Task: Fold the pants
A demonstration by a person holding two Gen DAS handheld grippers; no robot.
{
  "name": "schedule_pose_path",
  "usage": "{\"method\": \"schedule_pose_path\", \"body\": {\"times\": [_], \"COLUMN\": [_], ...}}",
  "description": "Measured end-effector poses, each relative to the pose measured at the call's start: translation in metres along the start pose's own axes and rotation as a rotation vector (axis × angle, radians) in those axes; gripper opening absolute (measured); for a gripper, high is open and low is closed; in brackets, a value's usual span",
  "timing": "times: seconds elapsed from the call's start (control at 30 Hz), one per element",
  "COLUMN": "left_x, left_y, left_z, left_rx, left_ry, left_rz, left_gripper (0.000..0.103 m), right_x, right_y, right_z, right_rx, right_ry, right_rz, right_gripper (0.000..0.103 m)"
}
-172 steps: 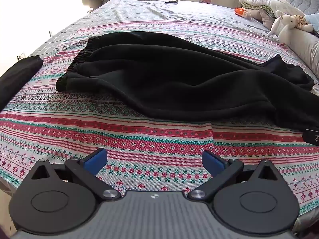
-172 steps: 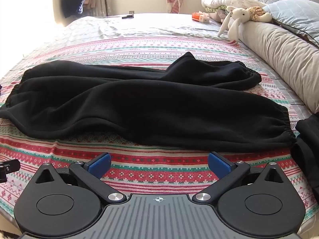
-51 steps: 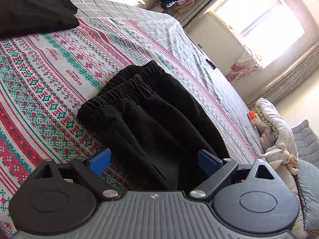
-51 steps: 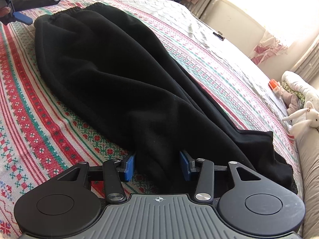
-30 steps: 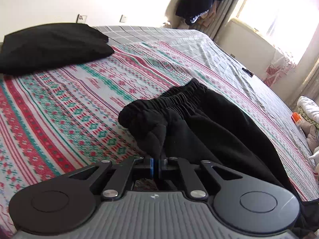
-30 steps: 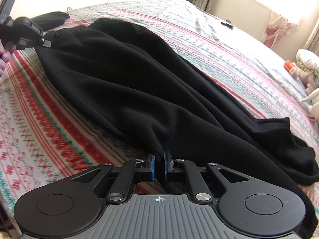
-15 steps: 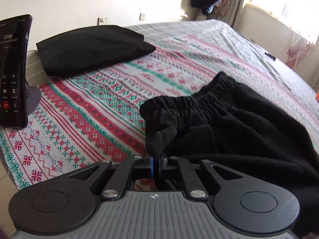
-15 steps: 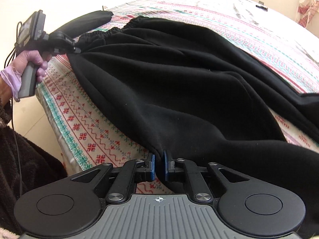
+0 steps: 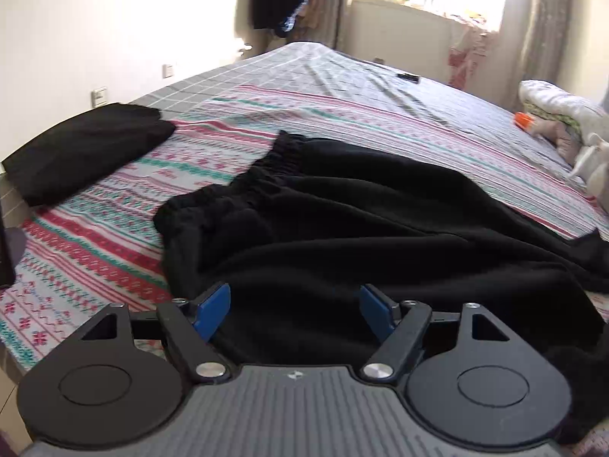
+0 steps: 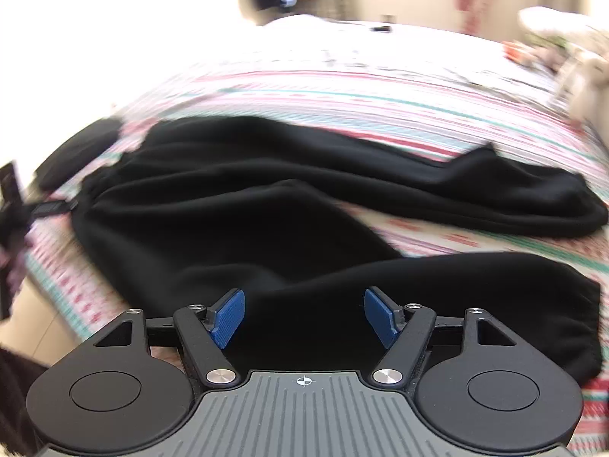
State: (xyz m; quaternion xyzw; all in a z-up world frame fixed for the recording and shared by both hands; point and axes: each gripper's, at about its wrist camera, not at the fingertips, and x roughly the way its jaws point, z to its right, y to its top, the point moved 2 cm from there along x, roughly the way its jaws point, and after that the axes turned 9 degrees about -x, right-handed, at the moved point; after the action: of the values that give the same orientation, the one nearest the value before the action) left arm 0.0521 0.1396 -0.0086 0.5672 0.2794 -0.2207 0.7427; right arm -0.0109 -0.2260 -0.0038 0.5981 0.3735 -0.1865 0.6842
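Black pants spread on a patterned bed, both tools released.

The bed fills both views; the black pants lie across mid-frame, waistband toward upper left, a folded black garment at left. Left tool and right tool gape wide over the fabric, gripping nothing.

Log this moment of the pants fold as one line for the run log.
left claw: open, over pants | right claw: open, over pants | pants: unfolded, legs apart, on bed

left gripper fingers spread, right gripper likewise
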Motion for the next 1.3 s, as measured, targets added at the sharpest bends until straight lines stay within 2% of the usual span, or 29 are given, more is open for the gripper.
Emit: {"method": "schedule_pose_path", "body": {"times": [0.1,0.2,0.37,0.47,0.63,0.7,0.8,0.9,1.07,1.1,1.13,1.17,1.23,1.3], "left_x": [-0.008,-0.014,-0.023,-0.028,-0.029,-0.026,-0.015,-0.007,-0.001,0.0,0.0,0.001,0.004,0.006], "left_y": [-0.018,-0.043,-0.086,-0.109,-0.143,-0.154,-0.166,-0.172,-0.172,-0.172,-0.17,-0.17,-0.167,-0.165], "left_z": [0.045,0.092,0.149,0.176,0.219,0.233,0.248,0.256,0.262,0.263,0.264,0.265,0.269,0.272], "left_rx": [0.104,0.242,0.445,0.545,0.678,0.719,0.768,0.785,0.762,0.759,0.755,0.752,0.743,0.733], "left_ry": [-0.121,-0.237,-0.437,-0.538,-0.676,-0.694,-0.684,-0.668,-0.68,-0.679,-0.677,-0.675,-0.672,-0.67], "left_rz": [0.004,0.0,-0.013,-0.019,-0.089,-0.123,-0.169,-0.187,-0.18,-0.179,-0.175,-0.173,-0.167,-0.163], "left_gripper": [0.097,0.099,0.1,0.1,0.099,0.094,0.087,0.084,0.084,0.083,0.081,0.08,0.074,0.07], "right_x": [-0.001,-0.003,-0.012,-0.014,-0.002,0.006,0.011,0.011,0.024,0.029,0.03,0.032,0.033,0.033], "right_y": [-0.008,-0.024,-0.058,-0.071,-0.08,-0.083,-0.083,-0.082,-0.081,-0.082,-0.082,-0.081,-0.078,-0.076], "right_z": [0.043,0.091,0.155,0.18,0.201,0.204,0.205,0.209,0.23,0.234,0.235,0.235,0.234,0.233], "right_rx": [0.106,0.225,0.382,0.436,0.488,0.492,0.441,0.408,0.401,0.415,0.404,0.392,0.387,0.397], "right_ry": [-0.12,-0.215,-0.321,-0.346,-0.308,-0.311,-0.355,-0.408,-0.374,-0.36,-0.375,-0.382,-0.403,-0.413], "right_rz": [-0.013,-0.029,-0.044,-0.033,-0.035,-0.045,-0.043,-0.05,-0.057,-0.066,-0.043,-0.047,-0.056,-0.062], "right_gripper": [0.074,0.074,0.074,0.074,0.072,0.069,0.064,0.064,0.061,0.057,0.051,0.049,0.037,0.03]}}
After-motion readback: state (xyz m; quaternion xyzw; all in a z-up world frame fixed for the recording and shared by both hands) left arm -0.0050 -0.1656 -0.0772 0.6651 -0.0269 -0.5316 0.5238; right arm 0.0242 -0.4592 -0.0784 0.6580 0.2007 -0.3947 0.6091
